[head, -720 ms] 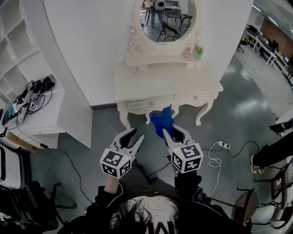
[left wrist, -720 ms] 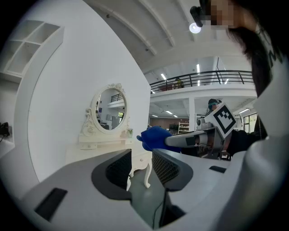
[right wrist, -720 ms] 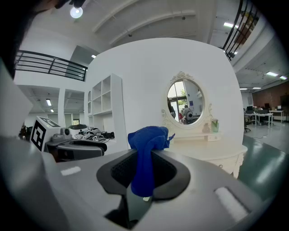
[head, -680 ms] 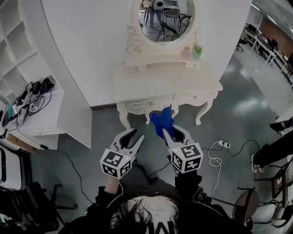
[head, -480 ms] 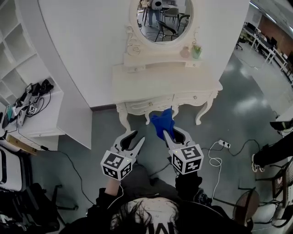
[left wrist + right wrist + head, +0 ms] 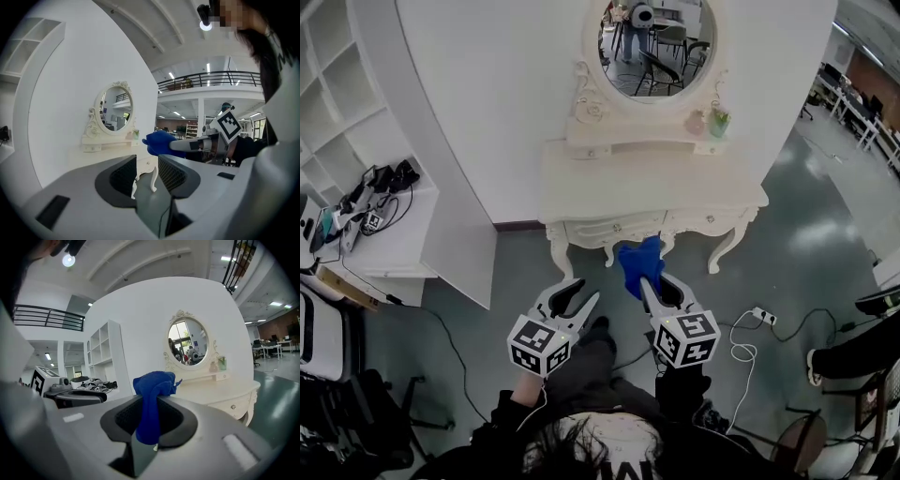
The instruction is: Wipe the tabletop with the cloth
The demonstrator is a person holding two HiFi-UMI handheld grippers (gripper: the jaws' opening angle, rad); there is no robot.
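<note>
Just beyond your right gripper (image 6: 662, 287), which clamped the cloth (image 6: 637, 262), lay the tabletop (image 6: 649, 184); your left gripper (image 6: 579, 296) gaped empty.

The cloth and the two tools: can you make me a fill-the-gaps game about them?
The right tool is shut on a cloth coloured ____.
The left tool is open and holds ____.
The white dressing table has an oval ____ at its back.
Missing words: blue; nothing; mirror.
</note>
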